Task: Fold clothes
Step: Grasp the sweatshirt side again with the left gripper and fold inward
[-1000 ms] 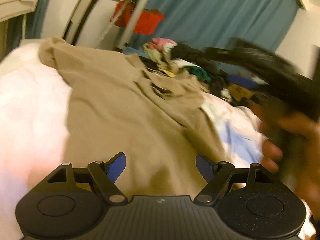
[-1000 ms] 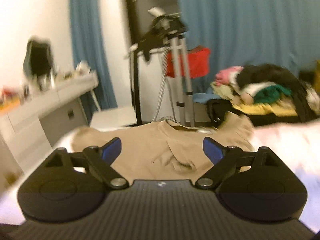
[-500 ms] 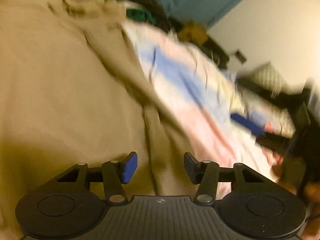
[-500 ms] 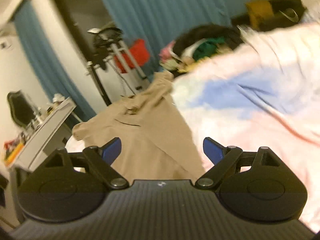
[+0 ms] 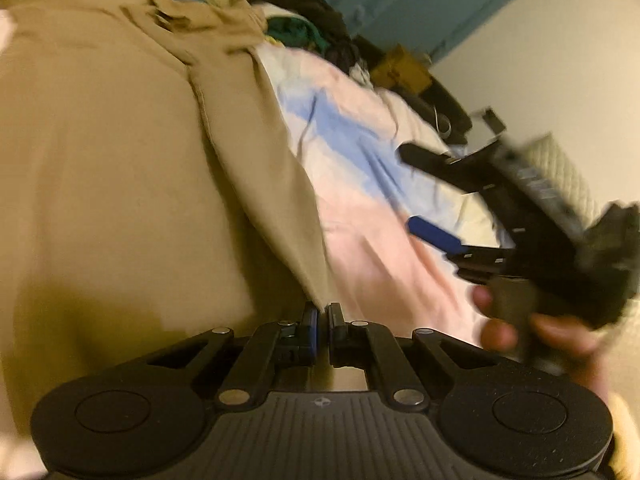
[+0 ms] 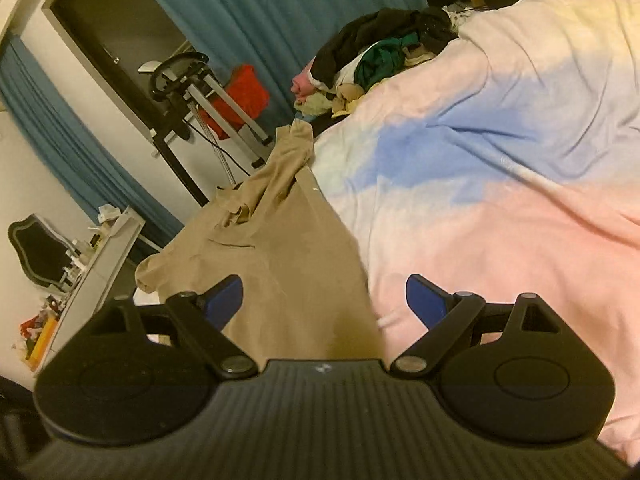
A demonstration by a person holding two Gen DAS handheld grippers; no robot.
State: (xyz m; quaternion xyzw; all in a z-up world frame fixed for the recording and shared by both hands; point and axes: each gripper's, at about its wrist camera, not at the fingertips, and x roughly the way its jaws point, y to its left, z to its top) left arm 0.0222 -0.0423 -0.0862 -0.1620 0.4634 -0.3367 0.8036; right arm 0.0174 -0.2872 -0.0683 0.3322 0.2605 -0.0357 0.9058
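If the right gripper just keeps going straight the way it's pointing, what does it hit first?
Most likely the tan shirt. The right gripper is open, pointing downward over the shirt's right edge, where it meets the pastel bedspread. Depth is hard to judge, so it could land on the bedspread just beside that edge.

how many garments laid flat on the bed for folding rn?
1: the tan shirt spread on the pastel duvet. The rest sit heaped in a clothes pile at the far edge; some may be hidden.

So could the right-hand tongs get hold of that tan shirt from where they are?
Probably yes. The right tongs stand open right over the tan shirt edge on the bedspread, with nothing between; the left tongs are shut at its corner.
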